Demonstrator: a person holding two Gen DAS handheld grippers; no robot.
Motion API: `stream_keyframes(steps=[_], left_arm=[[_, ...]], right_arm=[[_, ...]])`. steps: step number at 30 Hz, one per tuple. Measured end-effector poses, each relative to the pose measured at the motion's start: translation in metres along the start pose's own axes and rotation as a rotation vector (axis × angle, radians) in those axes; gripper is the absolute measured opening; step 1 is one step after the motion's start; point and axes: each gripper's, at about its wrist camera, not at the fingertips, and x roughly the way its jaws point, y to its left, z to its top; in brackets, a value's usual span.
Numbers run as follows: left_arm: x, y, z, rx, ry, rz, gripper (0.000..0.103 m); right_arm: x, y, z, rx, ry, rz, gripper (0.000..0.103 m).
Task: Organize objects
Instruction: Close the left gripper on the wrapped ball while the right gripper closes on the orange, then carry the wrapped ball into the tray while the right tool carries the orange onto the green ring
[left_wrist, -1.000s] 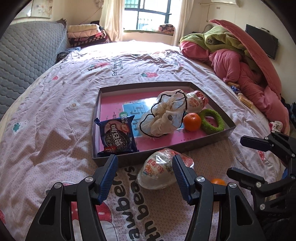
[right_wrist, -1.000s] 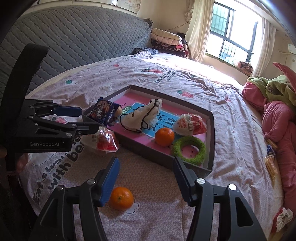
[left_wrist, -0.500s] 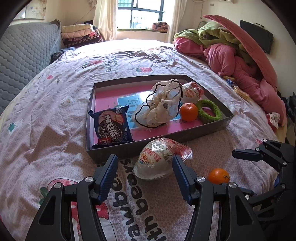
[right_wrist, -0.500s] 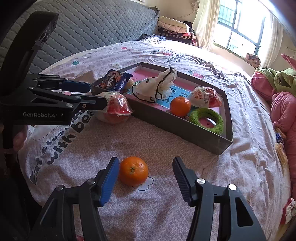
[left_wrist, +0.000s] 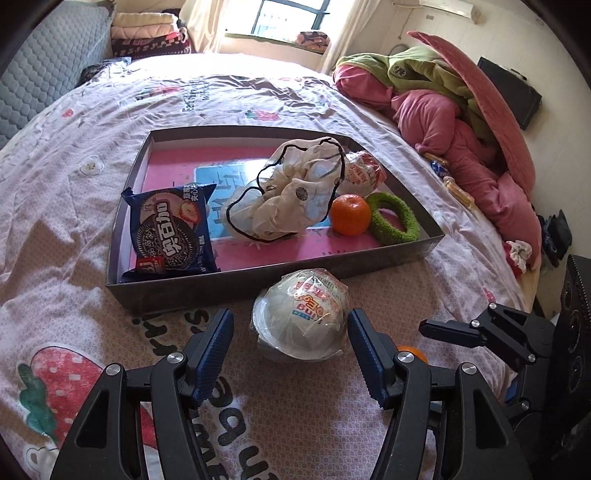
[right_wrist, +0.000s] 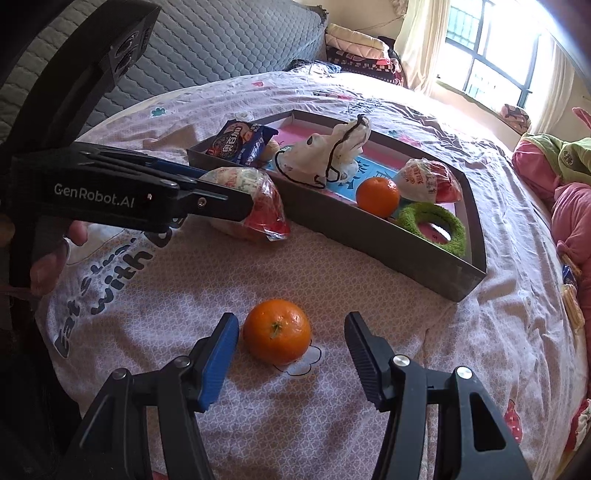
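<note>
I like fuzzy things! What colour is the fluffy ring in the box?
The fluffy ring is green, lying beside an orange in the box. The right wrist view shows it best.

Quick count from my feed: two oranges (right_wrist: 277, 336) (right_wrist: 377, 196), two plastic-wrapped snack bowls (left_wrist: 301, 318) (left_wrist: 364, 172), one cookie pack (left_wrist: 171, 230), one green ring (left_wrist: 395, 218), one drawstring pouch (left_wrist: 291, 192), one tray (left_wrist: 258, 286).

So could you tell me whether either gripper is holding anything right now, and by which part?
Nothing is held: the left gripper straddles the wrapped bowl, the right gripper the loose orange, pads clear.
</note>
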Motion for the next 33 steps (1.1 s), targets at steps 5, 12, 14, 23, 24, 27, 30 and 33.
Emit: stream_keyframes(steps=[5, 12, 14, 23, 24, 27, 30, 33], left_arm=[[0.006, -0.004, 0.002, -0.005, 0.013, -0.026, 0.058], [0.008, -0.013, 0.003, 0.017, 0.013, -0.023, 0.052], [0.007, -0.013, 0.003, 0.017, 0.013, -0.022, 0.052], [-0.007, -0.019, 0.007, 0.044, -0.037, -0.001, 0.052], [-0.010, -0.020, 0.008, 0.049, -0.045, 0.005, 0.052], [-0.017, -0.021, 0.011, 0.052, -0.070, 0.014, 0.052], [-0.026, -0.020, 0.016, 0.049, -0.102, 0.024, 0.052], [-0.032, -0.020, 0.023, 0.045, -0.134, 0.036, 0.052]], right_arm=[[0.007, 0.000, -0.001, 0.000, 0.020, 0.032, 0.045], [0.009, 0.003, -0.001, -0.016, 0.026, 0.042, 0.038], [0.009, 0.003, -0.001, -0.017, 0.027, 0.045, 0.038], [0.000, -0.006, 0.003, 0.014, -0.001, 0.036, 0.038], [-0.002, -0.007, 0.004, 0.020, -0.007, 0.035, 0.038], [-0.008, -0.012, 0.007, 0.036, -0.030, 0.027, 0.038], [-0.015, -0.018, 0.013, 0.059, -0.060, 0.012, 0.038], [-0.024, -0.024, 0.019, 0.079, -0.097, -0.006, 0.038]])
